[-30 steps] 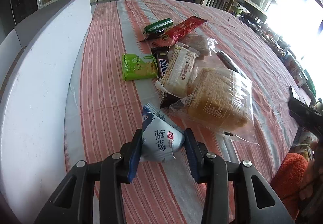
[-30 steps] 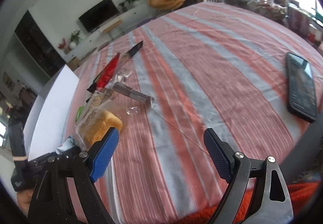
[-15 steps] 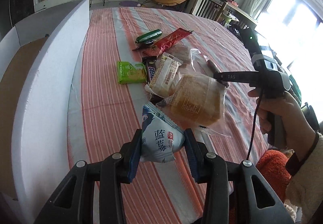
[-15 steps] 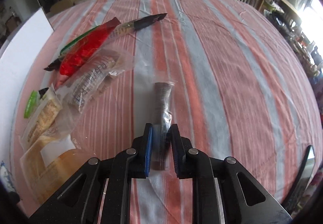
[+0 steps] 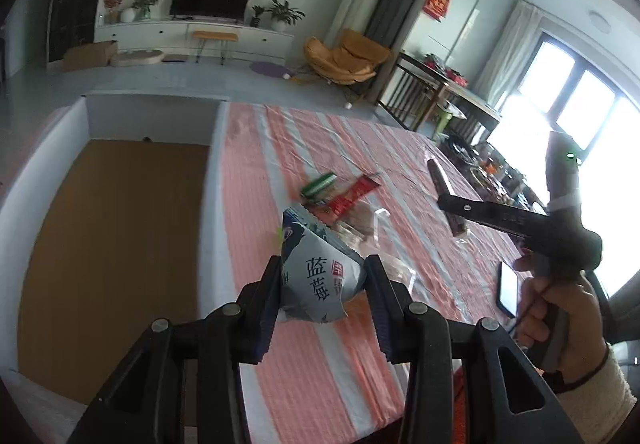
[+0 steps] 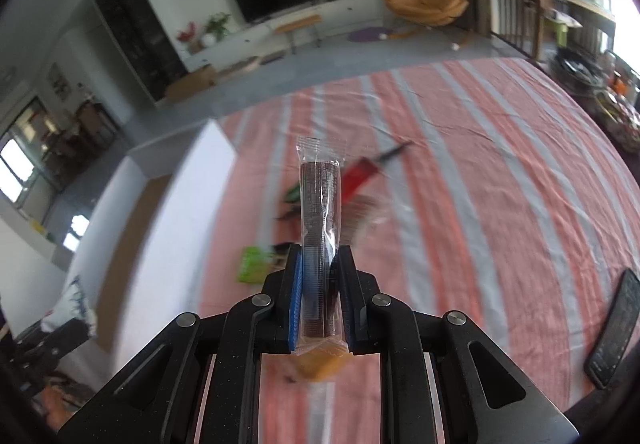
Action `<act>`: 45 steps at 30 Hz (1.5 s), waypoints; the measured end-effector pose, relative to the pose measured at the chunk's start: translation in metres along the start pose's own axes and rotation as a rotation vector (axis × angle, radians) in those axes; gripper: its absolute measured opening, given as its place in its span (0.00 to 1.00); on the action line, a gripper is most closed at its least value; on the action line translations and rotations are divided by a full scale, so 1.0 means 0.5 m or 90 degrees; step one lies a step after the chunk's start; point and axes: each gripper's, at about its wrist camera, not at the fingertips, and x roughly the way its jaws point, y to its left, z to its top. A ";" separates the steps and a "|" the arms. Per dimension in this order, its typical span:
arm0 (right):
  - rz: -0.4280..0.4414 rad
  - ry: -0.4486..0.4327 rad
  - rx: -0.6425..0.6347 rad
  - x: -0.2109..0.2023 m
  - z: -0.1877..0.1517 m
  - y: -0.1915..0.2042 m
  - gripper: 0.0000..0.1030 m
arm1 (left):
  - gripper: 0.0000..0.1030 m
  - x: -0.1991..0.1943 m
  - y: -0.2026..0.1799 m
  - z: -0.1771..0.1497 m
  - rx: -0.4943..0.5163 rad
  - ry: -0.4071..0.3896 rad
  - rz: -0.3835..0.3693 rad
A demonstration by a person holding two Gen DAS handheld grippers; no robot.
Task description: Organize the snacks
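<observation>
Left gripper (image 5: pixel 322 290), bottom centre of the left wrist view: jaws narrow, clamped on a white-and-blue snack pouch (image 5: pixel 316 268) w/ blue characters on the front. Pouch sticks up between the fingers, off the cloth, its crimped top tilted toward upper left. To the left of it in frame, a white-walled box (image 5: pixel 212 172) w/ brown cardboard floor; nothing visible inside it from this angle.

Right gripper (image 6: pixel 322 284), bottom centre of the right wrist view: its jaws have just closed, and a long clear-wrapped dark brown bar (image 6: pixel 320 212) is pinched between the blue pads (image 6: pixel 296 300). Bar stands up along the fingers, top seal toward frame centre, lower end poking out below the pads. Same gripper shows at right in the left wrist view, gripped by a hand (image 5: pixel 560 312) in a pale cuff, bar held out toward upper left.

Rest of the snacks on the red-and-grey striped tablecloth (image 6: pixel 500 184), mid-frame, blurred: green stick pack (image 5: pixel 318 184) and red sachet (image 5: pixel 354 194) lying near each other, clear wrappers just below them, partly hidden behind the pouch. In the right wrist view a lime-green packet (image 6: pixel 252 264) sits left of the jaws, close to the box wall. Black phone (image 6: pixel 616 328) flat at lower right edge, well apart from the snacks.

Background: TV, plants, orange chair, bright window at right.
</observation>
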 end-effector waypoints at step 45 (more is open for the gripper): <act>-0.341 -0.061 0.102 0.118 -0.204 -0.262 0.71 | 0.92 0.357 -0.084 -0.199 0.125 0.153 0.043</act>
